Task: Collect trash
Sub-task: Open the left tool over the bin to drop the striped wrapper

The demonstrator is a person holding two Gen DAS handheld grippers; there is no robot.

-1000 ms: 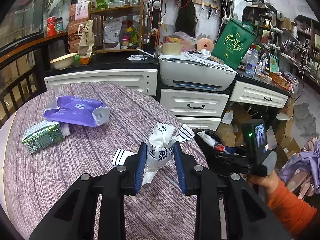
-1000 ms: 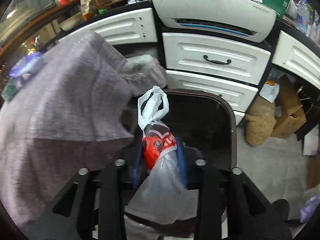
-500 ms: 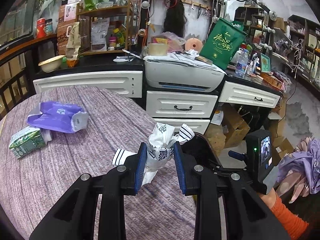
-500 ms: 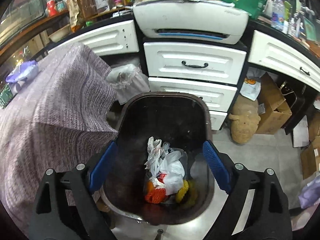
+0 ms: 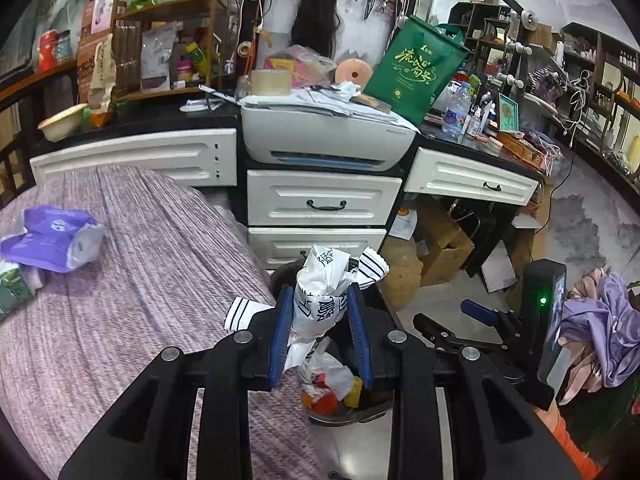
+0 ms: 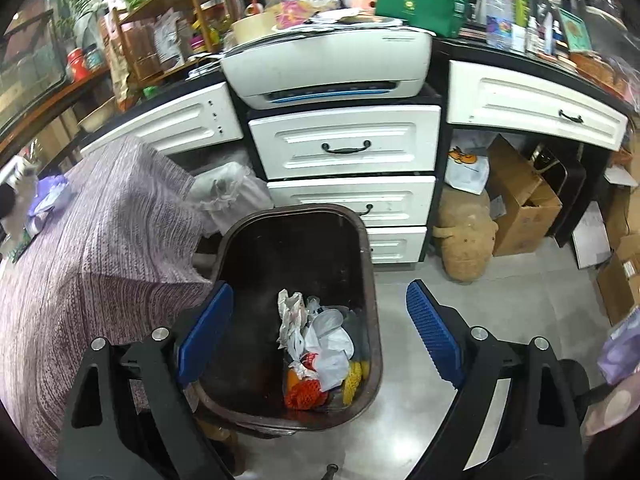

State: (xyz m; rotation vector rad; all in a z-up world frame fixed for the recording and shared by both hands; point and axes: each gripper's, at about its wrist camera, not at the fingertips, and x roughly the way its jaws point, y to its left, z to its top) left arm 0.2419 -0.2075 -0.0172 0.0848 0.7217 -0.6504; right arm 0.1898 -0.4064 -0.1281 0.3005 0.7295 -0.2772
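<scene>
My left gripper [image 5: 320,308] is shut on a crumpled white wrapper with black print [image 5: 322,288] and holds it over the near rim of the dark trash bin, past the table edge. My right gripper [image 6: 316,312] is open and empty above the dark brown trash bin [image 6: 370,248]. A white plastic bag with red and orange trash [image 6: 320,356] lies at the bin's bottom; it also shows in the left wrist view [image 5: 328,380]. A purple packet [image 5: 52,236] and a green carton [image 5: 12,288] lie on the purple tablecloth [image 5: 140,280].
White drawers [image 6: 344,144] and a printer [image 6: 328,64] stand behind the bin. Cardboard boxes [image 6: 520,204] and a tan plush toy [image 6: 466,236] sit on the floor to the right. The right gripper's body [image 5: 500,324] shows right of the bin in the left wrist view.
My right gripper opened and dropped the white bag into the bin, then lifted. My left gripper carried the wrapper right, off the table toward the bin.
</scene>
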